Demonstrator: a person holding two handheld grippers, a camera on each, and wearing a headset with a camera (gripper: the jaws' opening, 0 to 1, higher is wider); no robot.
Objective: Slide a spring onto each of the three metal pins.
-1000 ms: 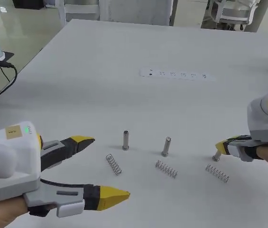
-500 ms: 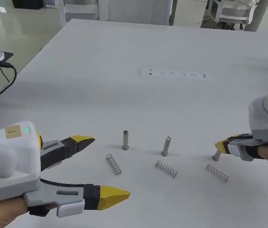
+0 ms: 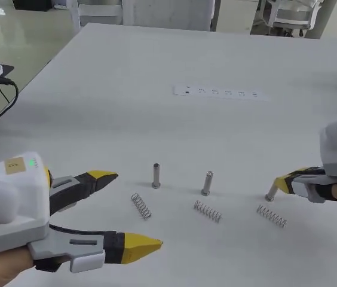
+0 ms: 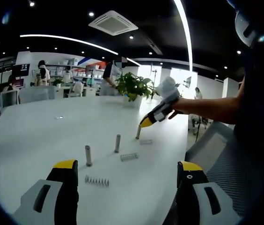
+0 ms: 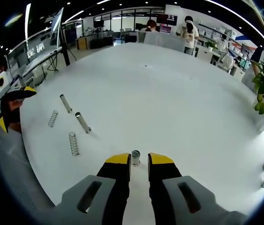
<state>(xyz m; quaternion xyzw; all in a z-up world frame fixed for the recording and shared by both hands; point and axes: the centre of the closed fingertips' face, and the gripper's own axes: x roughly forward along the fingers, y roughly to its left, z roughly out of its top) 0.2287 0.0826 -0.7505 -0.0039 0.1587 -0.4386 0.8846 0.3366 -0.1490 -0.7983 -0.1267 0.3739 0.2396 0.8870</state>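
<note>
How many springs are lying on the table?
3: left spring, middle spring, right spring, lying in a row on the table; none seems hidden.

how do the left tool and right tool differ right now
The left tool has its jaws spread wide; the right tool has them narrowed. The left tool sits back from the pins, gripping nothing, while the right tool straddles the top of the rightmost pin. Both have yellow tips and hover low over the white table.
</note>
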